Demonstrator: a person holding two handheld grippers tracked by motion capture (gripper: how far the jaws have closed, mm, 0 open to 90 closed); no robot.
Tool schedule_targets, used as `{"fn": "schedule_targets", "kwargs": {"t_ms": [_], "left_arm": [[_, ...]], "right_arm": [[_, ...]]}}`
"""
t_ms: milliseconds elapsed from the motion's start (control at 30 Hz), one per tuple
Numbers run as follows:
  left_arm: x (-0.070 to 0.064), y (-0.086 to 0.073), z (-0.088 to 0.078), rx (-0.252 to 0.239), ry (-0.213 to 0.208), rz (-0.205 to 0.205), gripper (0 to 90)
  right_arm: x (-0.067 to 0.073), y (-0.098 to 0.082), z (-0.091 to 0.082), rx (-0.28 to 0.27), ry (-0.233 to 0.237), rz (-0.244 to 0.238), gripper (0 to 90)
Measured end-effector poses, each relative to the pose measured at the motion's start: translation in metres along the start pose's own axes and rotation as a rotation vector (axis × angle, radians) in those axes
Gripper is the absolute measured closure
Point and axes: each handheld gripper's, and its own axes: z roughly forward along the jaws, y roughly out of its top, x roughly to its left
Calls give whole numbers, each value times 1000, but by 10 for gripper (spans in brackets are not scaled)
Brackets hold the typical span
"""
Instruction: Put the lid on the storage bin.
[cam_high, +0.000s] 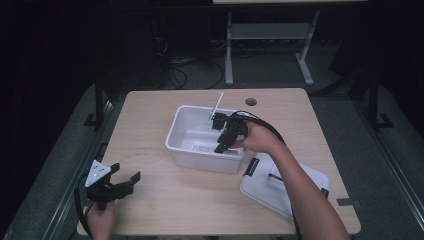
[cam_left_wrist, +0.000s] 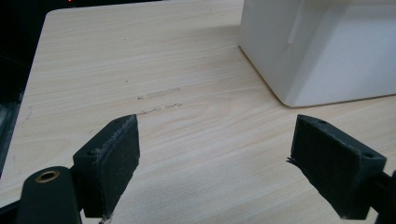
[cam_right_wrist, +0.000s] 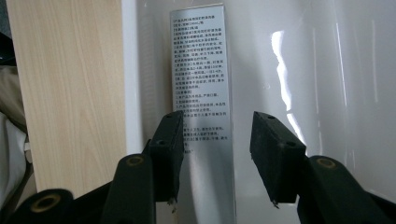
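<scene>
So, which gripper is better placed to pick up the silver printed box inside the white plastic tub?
The right gripper: it is inside the white plastic tub, jaws open on either side of the silver printed box. The left gripper rests open near the table edge.

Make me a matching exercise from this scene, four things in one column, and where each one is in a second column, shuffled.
Things:
1. silver box
2. lid
3. left gripper
4. right gripper

Places:
A. flat on the table at the person's right, beside the bin
B. lying on the floor of the white bin
C. reaching down into the bin, jaws apart over the box
D. over bare table at the near left corner, jaws wide

Pairs: 1-B, 2-A, 3-D, 4-C
</scene>
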Motion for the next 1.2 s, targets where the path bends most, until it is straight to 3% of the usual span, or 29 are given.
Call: {"fn": "schedule_targets", "kwargs": {"t_ms": [433,767,1200], "left_arm": [[-2,0,1,3,-4,7,149],[-3,1,1,4,-4,11,149],[-5,1,1,9,-4,21,149]], "right_arm": [[3,-18,-33,-69,-40,25,540],[9,-30,-59,-91,-69,35,538],[14,-59,-84,-101,-104,72,529]]}}
